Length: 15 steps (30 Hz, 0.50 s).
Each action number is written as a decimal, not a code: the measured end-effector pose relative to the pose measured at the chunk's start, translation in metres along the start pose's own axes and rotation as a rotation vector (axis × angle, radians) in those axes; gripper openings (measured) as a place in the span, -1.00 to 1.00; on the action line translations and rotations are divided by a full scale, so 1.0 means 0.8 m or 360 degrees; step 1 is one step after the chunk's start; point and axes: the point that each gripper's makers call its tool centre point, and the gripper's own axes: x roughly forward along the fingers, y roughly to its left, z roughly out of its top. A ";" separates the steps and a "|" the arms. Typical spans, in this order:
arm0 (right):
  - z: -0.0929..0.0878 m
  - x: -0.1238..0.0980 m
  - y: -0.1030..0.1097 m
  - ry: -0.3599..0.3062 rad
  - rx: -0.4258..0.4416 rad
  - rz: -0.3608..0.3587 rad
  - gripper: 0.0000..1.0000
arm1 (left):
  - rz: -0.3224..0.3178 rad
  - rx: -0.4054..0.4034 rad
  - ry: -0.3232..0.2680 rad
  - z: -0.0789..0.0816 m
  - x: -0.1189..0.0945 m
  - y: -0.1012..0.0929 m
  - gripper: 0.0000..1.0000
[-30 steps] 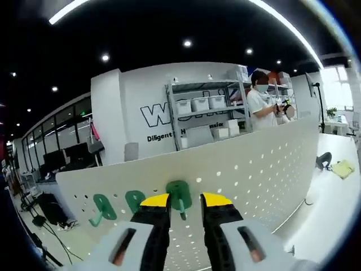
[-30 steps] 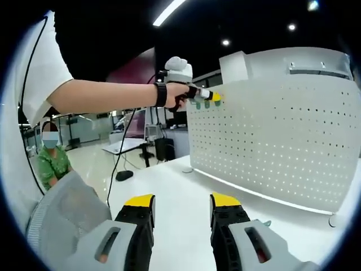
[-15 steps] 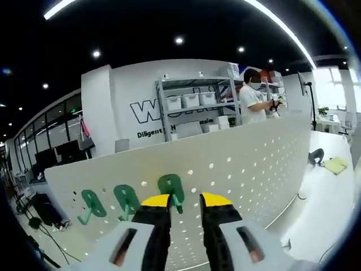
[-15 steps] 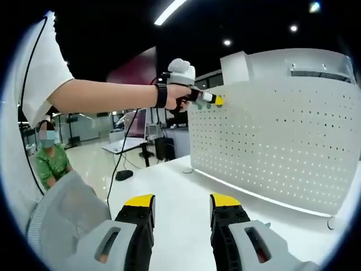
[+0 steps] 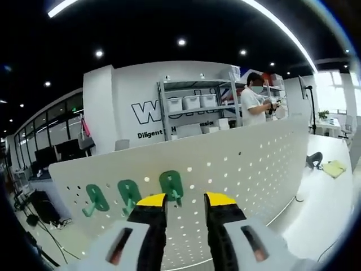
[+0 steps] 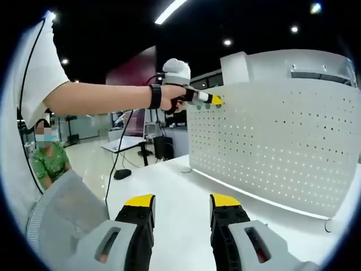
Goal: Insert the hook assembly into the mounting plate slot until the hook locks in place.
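White table [image 6: 186, 197], perforated panel [image 6: 282, 147] standing on it, seemingly upright

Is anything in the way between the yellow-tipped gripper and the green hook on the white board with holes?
Nothing visible is. In the left gripper view the left gripper is open, and the nearest green plastic hook sits on the white perforated mounting plate just past its yellow tips, with only open space between them.

My two grippers and my arm

My left gripper [image 5: 186, 199] and right gripper [image 6: 183, 200] each carry black jaws capped in yellow on pale grey bodies with dark oval slots. At ten o'clock in the right gripper view, my white short sleeve [image 6: 35, 79], a black wristband [image 6: 154, 96] and a thin black cable [image 6: 121, 153].
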 end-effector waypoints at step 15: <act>-0.007 -0.007 -0.005 0.0094 -0.0005 -0.0095 -0.25 | -0.0153 -0.0011 -0.0050 -0.012 -0.068 -0.034 -0.36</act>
